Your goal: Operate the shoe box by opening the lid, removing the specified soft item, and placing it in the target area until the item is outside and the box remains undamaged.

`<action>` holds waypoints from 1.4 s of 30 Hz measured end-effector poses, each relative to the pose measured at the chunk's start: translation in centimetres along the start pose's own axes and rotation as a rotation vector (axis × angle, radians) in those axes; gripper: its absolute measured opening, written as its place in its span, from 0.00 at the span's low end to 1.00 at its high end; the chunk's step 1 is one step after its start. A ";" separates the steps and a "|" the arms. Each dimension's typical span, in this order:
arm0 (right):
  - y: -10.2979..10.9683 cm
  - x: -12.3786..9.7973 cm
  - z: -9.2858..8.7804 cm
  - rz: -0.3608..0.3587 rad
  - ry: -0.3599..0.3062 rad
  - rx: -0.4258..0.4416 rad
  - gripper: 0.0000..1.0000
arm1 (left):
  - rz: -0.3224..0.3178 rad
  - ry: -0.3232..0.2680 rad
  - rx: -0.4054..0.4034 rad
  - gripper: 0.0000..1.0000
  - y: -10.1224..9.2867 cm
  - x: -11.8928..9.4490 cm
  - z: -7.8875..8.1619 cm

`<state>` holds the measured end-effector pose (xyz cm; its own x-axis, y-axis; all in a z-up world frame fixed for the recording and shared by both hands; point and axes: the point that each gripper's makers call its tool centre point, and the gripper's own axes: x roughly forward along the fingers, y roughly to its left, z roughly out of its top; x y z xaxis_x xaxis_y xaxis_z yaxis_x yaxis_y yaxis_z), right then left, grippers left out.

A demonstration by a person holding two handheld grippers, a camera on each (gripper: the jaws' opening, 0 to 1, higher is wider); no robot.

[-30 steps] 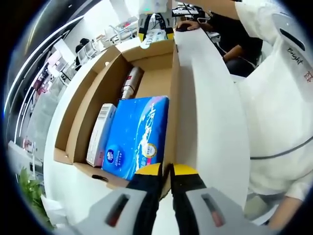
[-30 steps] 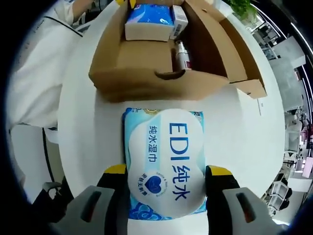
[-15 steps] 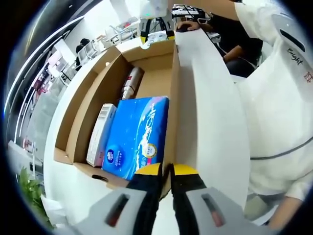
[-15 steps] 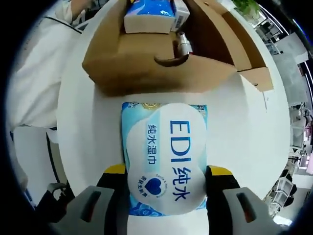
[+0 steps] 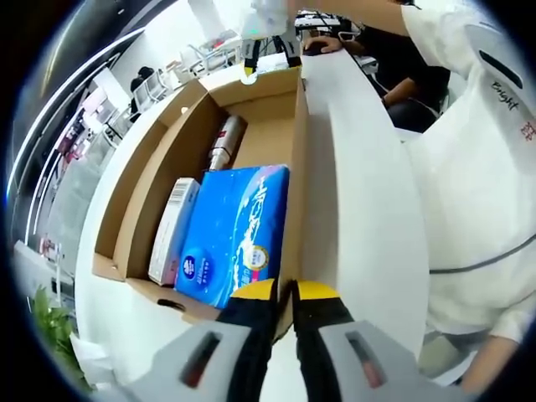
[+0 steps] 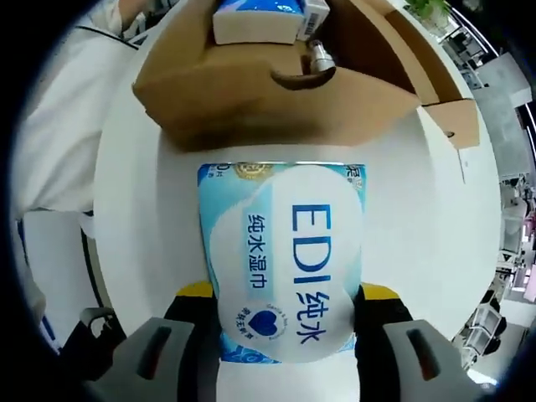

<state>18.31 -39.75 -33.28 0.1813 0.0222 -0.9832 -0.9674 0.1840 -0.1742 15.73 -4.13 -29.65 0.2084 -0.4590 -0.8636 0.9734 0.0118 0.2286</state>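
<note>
One soft wet-wipe pack (image 6: 285, 264) sits clamped in the right hand-held gripper (image 6: 285, 322), outside the shoe box (image 6: 276, 92) above the tabletop (image 6: 142, 226), likely ready for setting down. Pinching the box's wall, the left hand-held gripper (image 5: 283, 293) seemingly steadies it against damage.

Bright, even light; warped edges

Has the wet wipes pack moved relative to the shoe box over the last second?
Yes. In the right gripper view the wet wipes pack, between the right gripper's jaws, now sits closer to the shoe box's end wall; the gap of white table has narrowed.
</note>
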 end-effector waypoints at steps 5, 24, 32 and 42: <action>0.0 0.0 -0.1 0.012 -0.014 0.001 0.64 | 0.002 -0.002 0.000 0.07 0.0 0.0 0.0; -0.4 -3.5 0.9 -0.050 -0.159 -0.061 0.55 | -0.005 -0.001 -0.008 0.07 0.0 0.2 0.0; -1.2 -7.7 4.8 -0.077 -0.346 0.011 0.44 | 0.012 0.007 0.007 0.07 0.0 0.2 0.0; -2.7 -8.8 4.1 -0.162 -0.361 0.124 0.38 | 0.026 -0.002 0.037 0.08 0.0 0.2 0.0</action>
<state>20.05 -36.42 -23.93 0.4015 0.3220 -0.8574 -0.8964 0.3301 -0.2958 15.76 -4.26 -29.80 0.2335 -0.4610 -0.8561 0.9635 -0.0091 0.2677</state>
